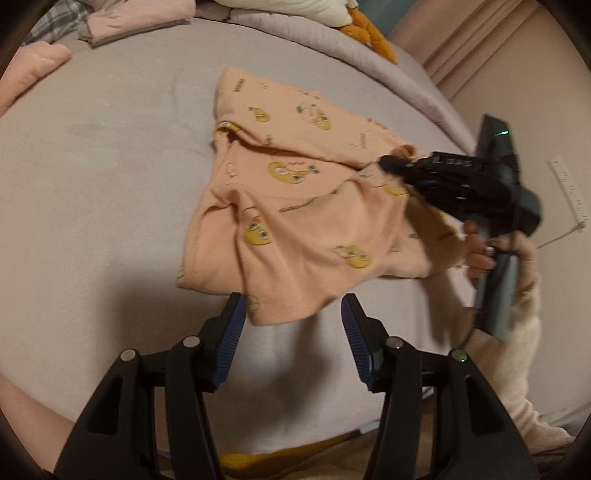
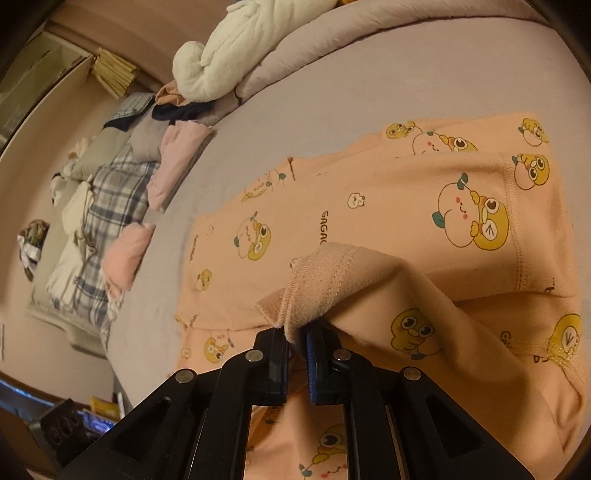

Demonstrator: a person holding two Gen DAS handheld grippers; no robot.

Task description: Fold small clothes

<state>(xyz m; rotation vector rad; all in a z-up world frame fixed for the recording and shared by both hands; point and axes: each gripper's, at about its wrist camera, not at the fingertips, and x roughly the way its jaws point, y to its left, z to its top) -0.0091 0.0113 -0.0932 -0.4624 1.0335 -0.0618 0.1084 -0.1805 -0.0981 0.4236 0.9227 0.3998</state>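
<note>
A small peach garment (image 1: 295,206) printed with yellow cartoon figures lies rumpled on the lilac bed sheet (image 1: 110,184). My left gripper (image 1: 291,314) is open, its blue pads on either side of the garment's near corner, holding nothing. My right gripper (image 1: 391,164) is shut on a ribbed cuff of the garment at its right side and lifts it off the sheet. In the right wrist view the cuff (image 2: 314,277) is pinched between the shut jaws of the right gripper (image 2: 297,343), with the rest of the garment (image 2: 406,206) spread beyond.
Folded pink clothes (image 1: 125,26) and a pink piece (image 1: 33,70) lie at the far left of the bed. A white plush (image 2: 229,62) and an orange toy (image 1: 373,40) sit at the bed's far edge. A plaid blanket (image 2: 107,199) lies to the side.
</note>
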